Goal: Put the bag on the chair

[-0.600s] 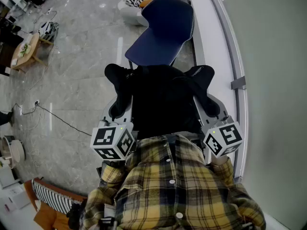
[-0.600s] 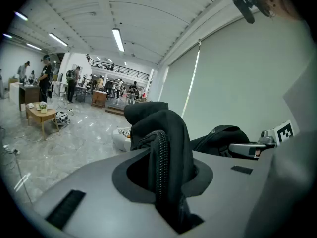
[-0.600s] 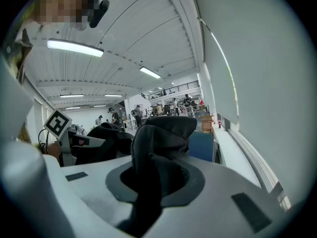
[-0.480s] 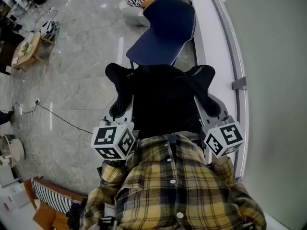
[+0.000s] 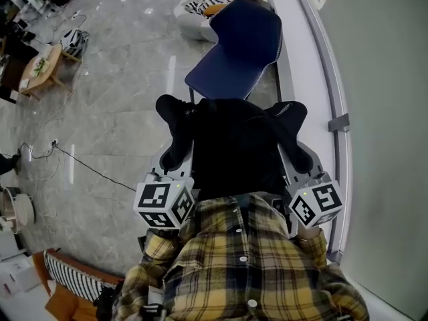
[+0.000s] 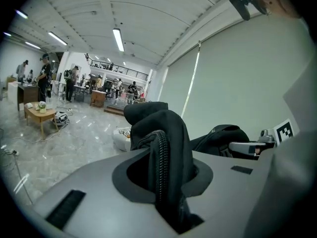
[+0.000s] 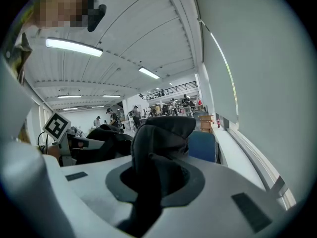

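A black bag [image 5: 231,146] hangs in front of me, held up between both grippers over the grey floor. My left gripper [image 5: 175,154] is shut on the bag's left strap, whose zipped edge [image 6: 161,157] is pinched in the jaws. My right gripper [image 5: 299,156] is shut on the right strap [image 7: 158,148]. The blue chair [image 5: 241,52] stands just beyond the bag, seat facing me, and shows past the strap [image 7: 203,147] in the right gripper view. The bag's bottom is hidden behind my plaid shirt.
A white ledge [image 5: 314,65] and a pale wall run along the right, close to the chair. A white striped cushion [image 5: 200,5] lies behind the chair. A low wooden table [image 5: 40,69] and a floor cable [image 5: 87,169] are on the left. People stand far off [image 6: 44,76].
The chair, bag and grippers have all shifted a little down and to the right in the head view. Both grips on the straps look unchanged.
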The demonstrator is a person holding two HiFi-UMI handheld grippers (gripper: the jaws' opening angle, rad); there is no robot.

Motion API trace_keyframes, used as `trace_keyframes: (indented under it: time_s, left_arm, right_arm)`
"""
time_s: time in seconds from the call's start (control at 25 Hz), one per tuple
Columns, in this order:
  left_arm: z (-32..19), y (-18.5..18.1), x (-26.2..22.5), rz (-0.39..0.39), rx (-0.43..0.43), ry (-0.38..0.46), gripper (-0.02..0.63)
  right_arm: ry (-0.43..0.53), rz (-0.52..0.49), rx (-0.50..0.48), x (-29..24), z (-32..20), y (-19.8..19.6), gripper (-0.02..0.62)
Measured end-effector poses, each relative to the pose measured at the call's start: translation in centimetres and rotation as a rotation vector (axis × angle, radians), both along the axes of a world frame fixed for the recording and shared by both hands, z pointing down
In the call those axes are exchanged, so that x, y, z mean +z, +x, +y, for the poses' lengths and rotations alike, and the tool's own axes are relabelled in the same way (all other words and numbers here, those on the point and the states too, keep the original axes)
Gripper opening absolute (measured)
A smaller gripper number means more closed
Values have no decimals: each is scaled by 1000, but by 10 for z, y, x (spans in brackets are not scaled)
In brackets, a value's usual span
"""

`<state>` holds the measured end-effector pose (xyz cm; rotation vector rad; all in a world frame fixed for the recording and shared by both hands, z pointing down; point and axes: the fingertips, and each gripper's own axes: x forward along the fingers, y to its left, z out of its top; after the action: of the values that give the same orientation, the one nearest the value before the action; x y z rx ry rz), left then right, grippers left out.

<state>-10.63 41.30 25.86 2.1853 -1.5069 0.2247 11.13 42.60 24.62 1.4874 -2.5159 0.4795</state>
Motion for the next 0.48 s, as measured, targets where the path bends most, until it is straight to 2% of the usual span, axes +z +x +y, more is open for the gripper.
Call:
trace_keyframes:
  time_s: [0.28,0.48]
  left_arm:
    - [4,-24,2,3,39,-6,81]
    - [2,-33,9,1,41,-16,81]
  right_arm:
    - [-19,9,52,0,9,-22,67]
    - [-28,6,49,7,8,-32,67]
